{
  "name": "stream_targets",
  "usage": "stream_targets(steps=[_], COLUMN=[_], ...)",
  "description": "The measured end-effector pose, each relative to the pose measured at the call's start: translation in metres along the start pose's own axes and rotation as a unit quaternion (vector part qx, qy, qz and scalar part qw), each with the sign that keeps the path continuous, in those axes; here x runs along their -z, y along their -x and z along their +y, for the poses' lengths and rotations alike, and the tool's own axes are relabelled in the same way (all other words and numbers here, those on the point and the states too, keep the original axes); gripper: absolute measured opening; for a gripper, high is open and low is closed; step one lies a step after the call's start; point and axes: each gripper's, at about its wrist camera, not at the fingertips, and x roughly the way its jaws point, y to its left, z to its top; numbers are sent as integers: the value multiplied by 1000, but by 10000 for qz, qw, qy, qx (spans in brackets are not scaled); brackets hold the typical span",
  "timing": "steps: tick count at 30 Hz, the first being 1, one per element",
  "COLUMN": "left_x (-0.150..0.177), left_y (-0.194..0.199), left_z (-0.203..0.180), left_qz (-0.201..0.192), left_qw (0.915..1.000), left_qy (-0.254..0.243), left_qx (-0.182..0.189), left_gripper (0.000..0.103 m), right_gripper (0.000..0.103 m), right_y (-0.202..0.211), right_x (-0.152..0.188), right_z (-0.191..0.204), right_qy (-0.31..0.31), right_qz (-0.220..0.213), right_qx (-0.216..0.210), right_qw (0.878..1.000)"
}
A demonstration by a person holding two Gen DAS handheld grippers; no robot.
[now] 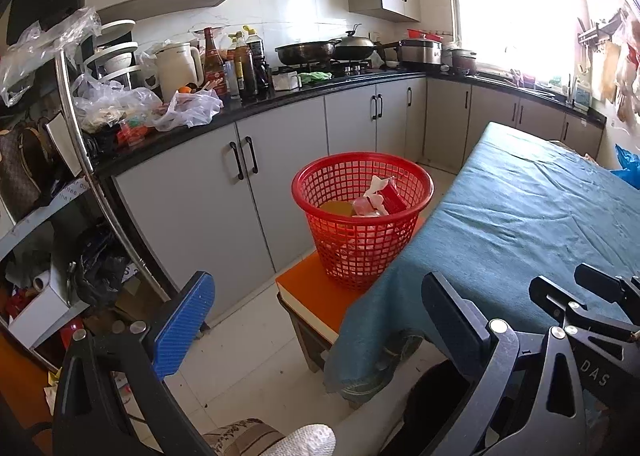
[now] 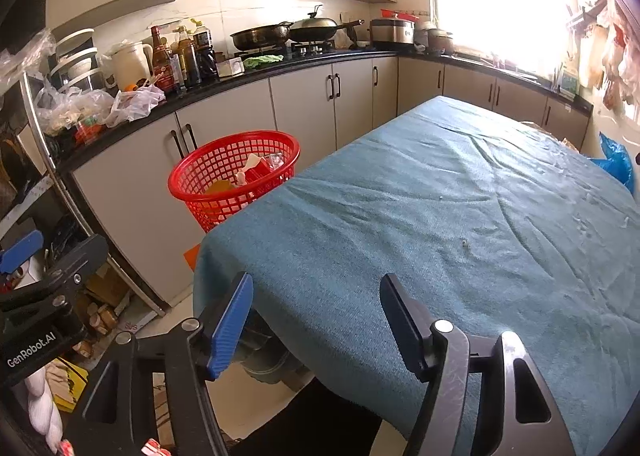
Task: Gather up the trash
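the red basket [image 1: 362,223] stands on an orange stool [image 1: 310,292], just beside the near corner of the desk [image 1: 532,215] with its teal cloth and in front of the grey cabinets [image 1: 224,191]. inside the basket lie crumpled white paper [image 1: 376,191], a red packet [image 1: 394,197] and a yellowish piece [image 1: 336,209]. the left claw [image 1: 316,324] is spread wide with nothing between its fingers, on the near side of the basket. the right claw [image 2: 316,320] is likewise wide open and empty, over the desk edge, to the right of the basket [image 2: 234,175]. small white crumbs [image 2: 464,243] dot the cloth beyond.
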Motion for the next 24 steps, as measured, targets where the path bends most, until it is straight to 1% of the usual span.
stream_targets(steps=[11,24], left_x=[1,1], left_y=[0,-16], left_z=[-2,14], left_qz=[65,294], left_qw=[10000,9992], left_qy=[37,206], left_qx=[33,176], left_gripper=[103,103], right_gripper=[73,74], right_y=[-1,-7], right_x=[2,5], right_z=[2,3], right_qy=[91,114], right_qz=[43,152], right_qx=[52,32], right_qw=[9999,9998])
